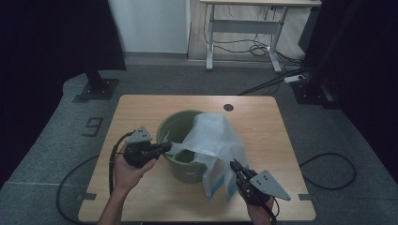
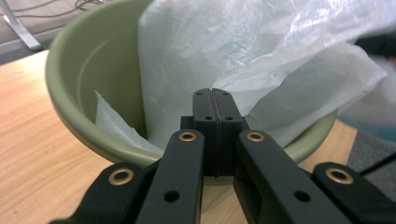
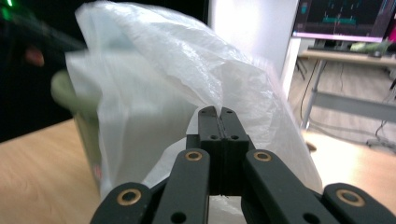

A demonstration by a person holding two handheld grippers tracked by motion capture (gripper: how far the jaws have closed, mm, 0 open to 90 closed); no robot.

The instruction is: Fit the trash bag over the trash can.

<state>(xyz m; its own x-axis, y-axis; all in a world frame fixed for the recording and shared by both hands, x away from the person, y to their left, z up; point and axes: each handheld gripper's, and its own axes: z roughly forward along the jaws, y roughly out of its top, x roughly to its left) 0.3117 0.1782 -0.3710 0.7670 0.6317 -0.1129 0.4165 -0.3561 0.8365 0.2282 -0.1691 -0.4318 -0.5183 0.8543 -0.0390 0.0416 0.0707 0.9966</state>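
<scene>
Pinching the white plastic bag (image 1: pixel 213 140) with both tools: left tool (image 1: pixel 165 146) clamps one edge at the rim of the green bin (image 1: pixel 180 169), right tool (image 1: pixel 233 165) grips the side hanging outside, so I can spread it over the mouth. One bag, one bin, standing mid-bench (image 1: pixel 141 112).

Your work surface is a light wooden table (image 1: pixel 141 197) with rounded corners, standing on grey carpet (image 1: pixel 42 154). Near its far edge you have a small dark round hole (image 1: pixel 228 107). A green bin (image 1: pixel 174 129) stands directly on the top, about the middle, slightly toward the near side. The white plastic bag (image 1: pixel 213 136) draped over the bin hangs down its right side toward the tabletop.
</scene>
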